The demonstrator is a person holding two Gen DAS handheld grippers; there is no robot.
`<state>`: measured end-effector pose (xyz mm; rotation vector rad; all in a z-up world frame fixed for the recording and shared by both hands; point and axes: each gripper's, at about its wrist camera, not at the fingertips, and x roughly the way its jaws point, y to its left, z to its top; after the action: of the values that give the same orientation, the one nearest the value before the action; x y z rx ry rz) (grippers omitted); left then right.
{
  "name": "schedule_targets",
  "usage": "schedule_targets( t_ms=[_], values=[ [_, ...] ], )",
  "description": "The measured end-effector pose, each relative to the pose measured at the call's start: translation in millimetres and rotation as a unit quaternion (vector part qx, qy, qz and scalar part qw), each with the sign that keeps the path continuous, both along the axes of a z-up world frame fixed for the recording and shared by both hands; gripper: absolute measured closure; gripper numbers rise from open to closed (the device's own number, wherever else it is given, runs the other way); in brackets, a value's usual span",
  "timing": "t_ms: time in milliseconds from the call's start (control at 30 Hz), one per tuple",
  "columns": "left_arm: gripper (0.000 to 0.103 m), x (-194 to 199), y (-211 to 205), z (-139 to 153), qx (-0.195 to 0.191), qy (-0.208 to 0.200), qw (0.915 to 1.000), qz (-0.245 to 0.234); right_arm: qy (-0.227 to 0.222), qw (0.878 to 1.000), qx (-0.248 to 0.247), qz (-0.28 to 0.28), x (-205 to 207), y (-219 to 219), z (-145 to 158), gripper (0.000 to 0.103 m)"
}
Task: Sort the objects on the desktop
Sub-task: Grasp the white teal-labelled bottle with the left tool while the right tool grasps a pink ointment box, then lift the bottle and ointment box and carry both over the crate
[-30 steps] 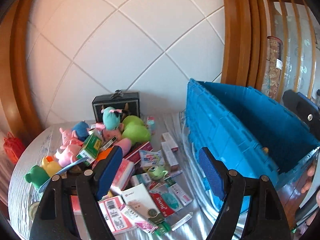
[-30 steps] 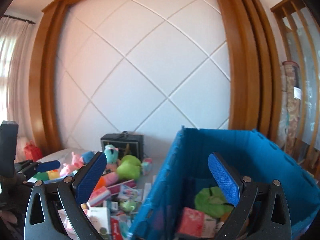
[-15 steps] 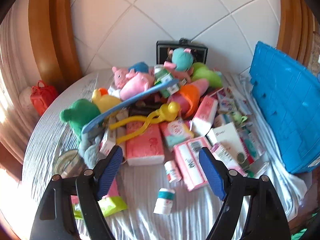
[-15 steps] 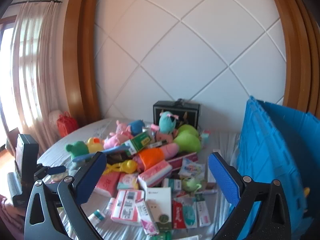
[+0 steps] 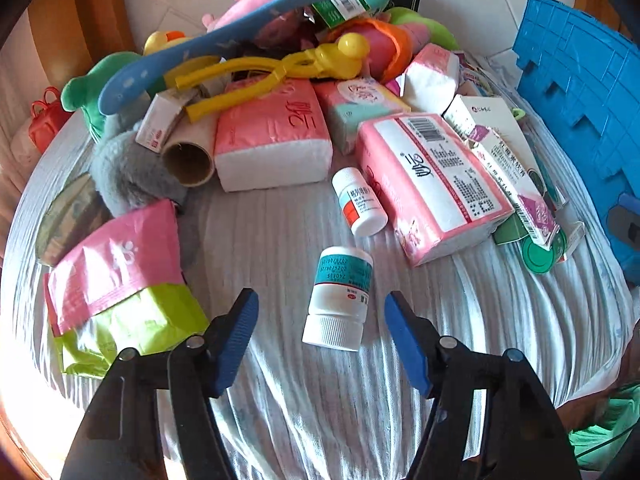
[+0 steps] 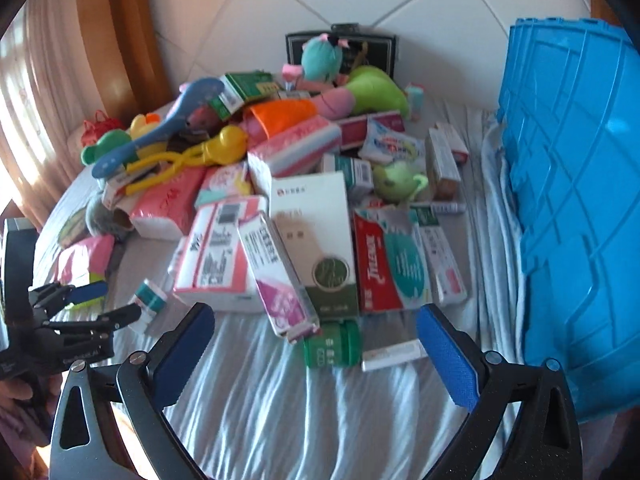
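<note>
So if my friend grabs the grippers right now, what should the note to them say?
Left gripper: open, jaws just closing in, lined up on the teal-label pill bottle lying on the cloth; not gripped yet.
Right gripper: open, also closing a little, holding nothing, above the green jar.
Blue crate stands at the right.
The pile of tissue packs, boxes and plush toys is still unsorted on the table.

Left gripper [image 5: 321, 312] tilted steeply down, jaws parted, just been closing, pads gripping nothing. Right gripper [image 6: 316, 330] angled down, jaws wide, just been narrowing, nothing gripped between them.
</note>
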<state>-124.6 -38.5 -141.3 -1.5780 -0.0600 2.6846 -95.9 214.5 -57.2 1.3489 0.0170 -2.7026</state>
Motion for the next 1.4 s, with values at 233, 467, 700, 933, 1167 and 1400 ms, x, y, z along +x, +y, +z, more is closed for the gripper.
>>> schedule_targets(
  t_ms=[233,467,700,933,1167,1400],
  values=[
    [0.069,-12,6,-26,0.004,-0.030,0.9995,-0.005,-0.037,0.999,0.011,0.018,-10,-5,-18,0.034],
    [0.070,-18,7,4,0.004,0.013,0.9999,0.004,-0.048,0.998,0.018,0.042,-33,-20,-29,0.050],
    [0.070,-25,17,37,0.014,0.051,0.9986,-0.007,-0.062,0.996,0.036,0.060,-57,-37,-42,0.054],
    [0.070,-26,33,58,0.014,0.073,0.9970,-0.020,-0.043,0.996,0.023,0.073,-54,-39,-24,0.073],
    [0.070,-24,56,100,0.017,0.123,0.9912,-0.046,0.017,0.998,0.005,0.063,-34,-24,33,0.073],
    [0.070,-22,93,158,0.016,0.186,0.9789,-0.084,0.108,0.993,0.010,0.041,-8,1,116,0.073]
  ],
)
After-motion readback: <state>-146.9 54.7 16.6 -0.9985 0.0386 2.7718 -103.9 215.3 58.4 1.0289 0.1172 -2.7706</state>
